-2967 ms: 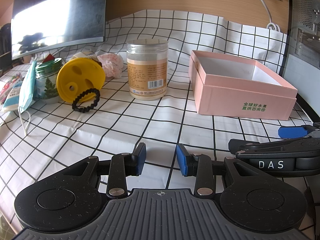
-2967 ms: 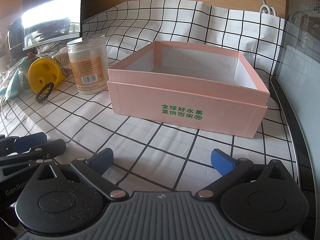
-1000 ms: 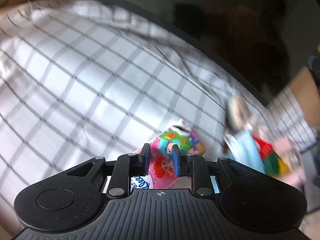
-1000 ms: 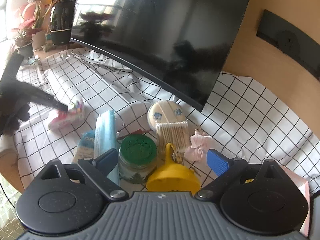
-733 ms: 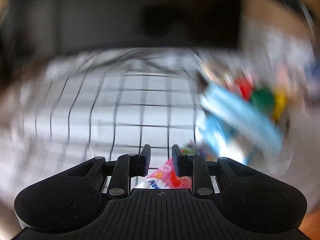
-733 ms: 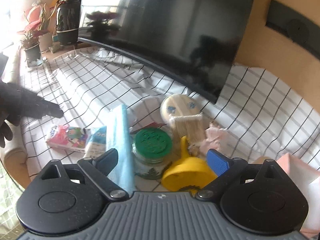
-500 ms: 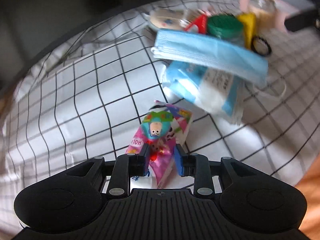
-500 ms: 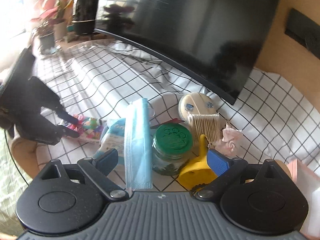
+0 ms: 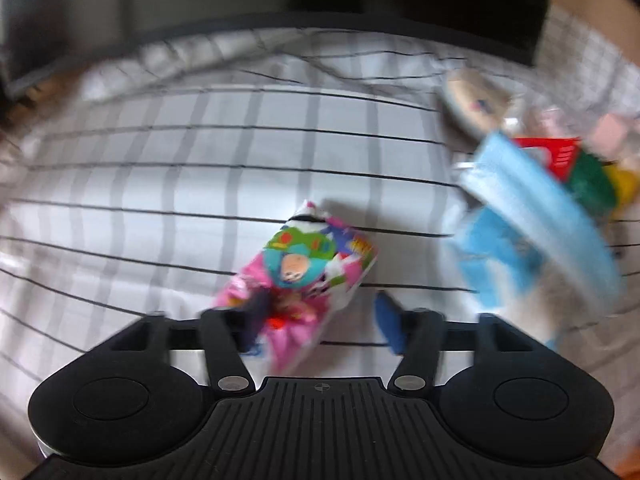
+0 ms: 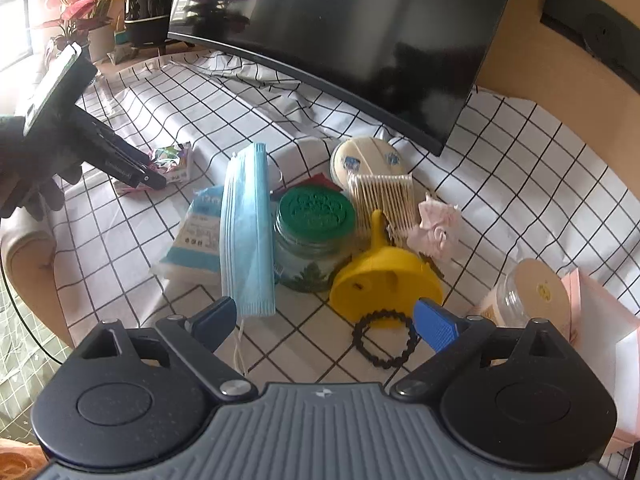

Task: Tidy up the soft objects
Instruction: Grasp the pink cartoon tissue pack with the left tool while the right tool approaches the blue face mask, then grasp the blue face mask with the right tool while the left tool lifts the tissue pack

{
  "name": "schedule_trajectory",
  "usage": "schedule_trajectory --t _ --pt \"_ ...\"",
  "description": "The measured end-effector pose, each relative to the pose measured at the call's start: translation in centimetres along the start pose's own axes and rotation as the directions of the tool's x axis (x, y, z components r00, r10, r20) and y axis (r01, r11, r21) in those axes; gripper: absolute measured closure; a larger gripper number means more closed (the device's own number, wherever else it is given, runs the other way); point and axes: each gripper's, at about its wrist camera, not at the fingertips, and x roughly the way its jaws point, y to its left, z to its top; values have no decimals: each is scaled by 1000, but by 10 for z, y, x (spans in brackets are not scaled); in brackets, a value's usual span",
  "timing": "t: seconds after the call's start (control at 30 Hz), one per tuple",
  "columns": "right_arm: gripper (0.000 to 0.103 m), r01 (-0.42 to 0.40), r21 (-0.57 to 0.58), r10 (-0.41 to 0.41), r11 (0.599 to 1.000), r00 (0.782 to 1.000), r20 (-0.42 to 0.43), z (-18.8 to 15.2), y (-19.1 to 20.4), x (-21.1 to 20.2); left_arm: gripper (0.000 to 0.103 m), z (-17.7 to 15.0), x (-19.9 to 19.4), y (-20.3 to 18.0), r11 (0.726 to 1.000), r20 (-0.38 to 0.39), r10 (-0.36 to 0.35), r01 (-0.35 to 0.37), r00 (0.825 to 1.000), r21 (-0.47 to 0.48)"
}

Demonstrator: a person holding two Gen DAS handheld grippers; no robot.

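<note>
A colourful cartoon-print tissue pack point(image 9: 308, 264) lies on the checked cloth point(image 9: 200, 184). It sits between the fingers of my left gripper point(image 9: 320, 322), nearer the left one. The jaws are opening wide and no longer pinch it; this view is blurred. In the right wrist view the left gripper point(image 10: 154, 178) is held by a black-gloved hand point(image 10: 24, 160), its tip over the pack point(image 10: 176, 160). My right gripper point(image 10: 326, 320) hangs open and holds nothing, above a stack of blue face masks point(image 10: 246, 232), a blue-white tissue pack point(image 10: 196, 232) and a black hair tie point(image 10: 382, 338).
A green-lidded jar point(image 10: 314, 224), yellow funnel point(image 10: 384, 280), cotton swabs point(image 10: 380, 196), round box point(image 10: 368, 160) and crumpled pink tissue point(image 10: 436, 224) crowd the middle. A clear jar point(image 10: 528, 296) and pink box point(image 10: 600, 320) stand right. A dark monitor point(image 10: 340, 20) is behind.
My left gripper's jaws went from shut on the cartoon tissue pack to spread wide, and the pack now lies loose on the cloth. My right gripper has sunk towards the pile.
</note>
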Motion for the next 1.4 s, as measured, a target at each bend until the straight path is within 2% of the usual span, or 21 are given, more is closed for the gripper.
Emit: schedule_trajectory --t 0.07,0.1,0.17,0.2,0.27,0.3,0.37,0.47,0.5,0.57,0.67,0.8,0.93,1.03,1.17,1.27,1.4 --pt "7 -2 4 2 1000 1000 -2 -1 -1 0 35 -2 -7 -5 998 -4 -58 58 998 31" --pt "7 -3 7 3 1000 1000 -1 -1 -1 1 39 -5 -10 -10 996 17 -54 53 998 67" --pt "7 -5 13 5 1000 1000 -4 0 -2 1 39 -8 -16 -19 985 71 -3 -10 997 172" --pt "7 -9 15 9 1000 1000 -6 0 -2 2 39 -8 -17 -23 970 85 32 -51 996 237" --pt "7 -16 13 16 1000 1000 -10 1 0 3 39 -8 -12 -25 938 61 51 -69 997 339" --pt "7 -18 9 18 1000 1000 -9 0 1 3 39 -5 -8 -24 932 42 48 -60 998 356" --pt "7 -25 1 25 1000 1000 -10 -1 4 2 39 0 -3 -11 949 14 16 -20 1000 314" --pt "7 -28 -7 28 1000 999 -18 -4 6 2 39 5 8 23 992 -13 -64 65 998 109" --pt "7 -27 -7 27 1000 999 -19 -5 6 2 39 4 9 33 995 -21 -90 91 996 40" --pt "7 -20 -15 20 1000 1000 -24 -7 4 1 42 -3 6 43 992 -18 -124 123 992 -29" --pt "7 -14 0 14 1000 1000 -26 -8 -1 1 42 -17 -3 39 988 -17 -152 151 988 -38" --pt "7 -27 13 28 1000 999 -34 -8 -1 8 42 -37 -18 11 984 -44 -170 172 984 42" --pt "7 -61 -9 61 998 997 -38 -5 9 14 42 -41 -25 -28 986 -22 -97 99 995 135" --pt "7 -86 -30 85 996 996 -37 -2 18 17 41 -32 -16 -47 993 16 -38 36 999 114" --pt "7 -92 -57 91 994 996 -24 3 23 20 38 -33 3 -56 994 4 46 -46 999 100" --pt "7 -118 -31 117 993 993 -31 9 20 30 40 -36 2 -48 997 15 69 -69 998 37" --pt "20 -160 4 159 987 984 -81 18 23 56 42 -42 -1 -26 988 34 137 -134 990 -79"
